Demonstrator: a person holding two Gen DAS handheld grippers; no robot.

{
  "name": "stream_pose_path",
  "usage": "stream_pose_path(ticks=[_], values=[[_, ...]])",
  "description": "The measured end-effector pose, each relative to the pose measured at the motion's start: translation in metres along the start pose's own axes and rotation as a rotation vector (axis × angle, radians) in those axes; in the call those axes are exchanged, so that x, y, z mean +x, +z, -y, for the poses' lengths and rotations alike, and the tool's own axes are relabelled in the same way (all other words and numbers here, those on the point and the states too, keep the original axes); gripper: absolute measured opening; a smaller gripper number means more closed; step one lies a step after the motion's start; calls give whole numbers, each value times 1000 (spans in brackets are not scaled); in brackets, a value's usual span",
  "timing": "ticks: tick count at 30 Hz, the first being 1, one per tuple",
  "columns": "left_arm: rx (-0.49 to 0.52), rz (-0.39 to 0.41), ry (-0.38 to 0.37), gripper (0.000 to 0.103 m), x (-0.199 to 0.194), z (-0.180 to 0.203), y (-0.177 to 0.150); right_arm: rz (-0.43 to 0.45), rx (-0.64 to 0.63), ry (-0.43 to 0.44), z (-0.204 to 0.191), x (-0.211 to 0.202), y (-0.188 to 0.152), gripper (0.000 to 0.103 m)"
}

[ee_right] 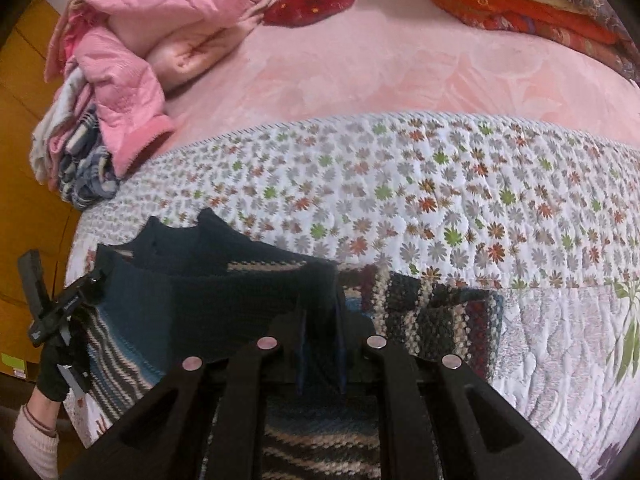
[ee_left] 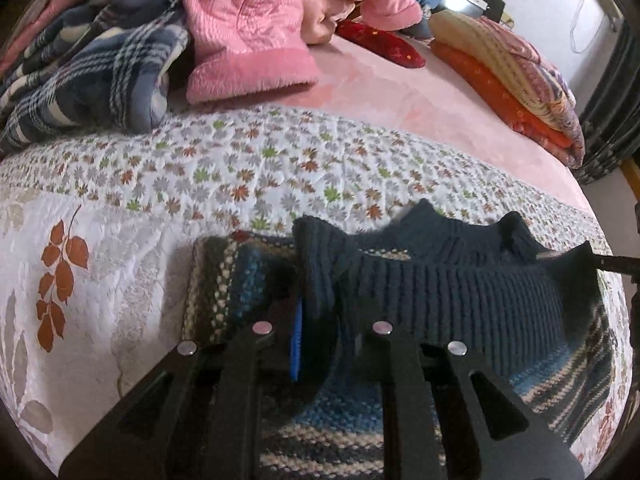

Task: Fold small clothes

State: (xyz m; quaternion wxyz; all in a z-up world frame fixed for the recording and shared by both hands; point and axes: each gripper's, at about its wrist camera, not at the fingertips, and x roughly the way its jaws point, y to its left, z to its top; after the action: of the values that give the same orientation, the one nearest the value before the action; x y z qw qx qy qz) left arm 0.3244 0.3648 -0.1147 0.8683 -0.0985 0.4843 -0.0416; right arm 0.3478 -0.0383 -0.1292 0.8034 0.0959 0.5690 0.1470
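Spread over the bed is a white quilt (ee_left: 248, 168) printed with small flowers, and on it, in the lower half of both views, lies a small knitted sweater (ee_left: 460, 296) with a dark navy ribbed yoke and a striped body. Its striped sleeve (ee_right: 440, 312) lies flat at centre right of the right wrist view. The left claw (ee_left: 316, 328) is narrowed onto the navy shoulder edge, which bunches up between its fingers. The right claw (ee_right: 320, 344) pinches the opposite shoulder edge the same way. Beyond the quilt runs a pink blanket (ee_right: 360, 68). A pink padded jacket (ee_left: 248, 28) and a blue plaid garment (ee_left: 92, 68) are heaped at upper left, and folded orange bedding (ee_left: 512, 92) at upper right.
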Motion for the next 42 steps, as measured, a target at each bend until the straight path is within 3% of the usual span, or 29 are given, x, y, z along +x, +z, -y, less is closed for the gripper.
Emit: stream_pose_path(ticks=[6,10,12,20,24,31,42], values=[[-19,-26,44,29,-15,0,-1,-23,-15,-59,3,-4,-8,30],[-30,19,61,43,-52,-2,-2,18,-16,-43,4,-44,-21,37],[-43,32,49,44,-72,-1,-6,25,-12,-23,6,-66,-32,43],[18,-18,-30,52,-121,36,-40,-48,-4,33,8,-101,-94,44],[9,-95,-64,54,-113,47,-67,-86,-16,16,7,-93,-125,44],[38,-179,5,54,-72,43,-93,-170,-3,-78,23,-64,-155,44],[32,-175,-23,55,-64,31,-95,-203,43,-87,34,-46,-166,46]])
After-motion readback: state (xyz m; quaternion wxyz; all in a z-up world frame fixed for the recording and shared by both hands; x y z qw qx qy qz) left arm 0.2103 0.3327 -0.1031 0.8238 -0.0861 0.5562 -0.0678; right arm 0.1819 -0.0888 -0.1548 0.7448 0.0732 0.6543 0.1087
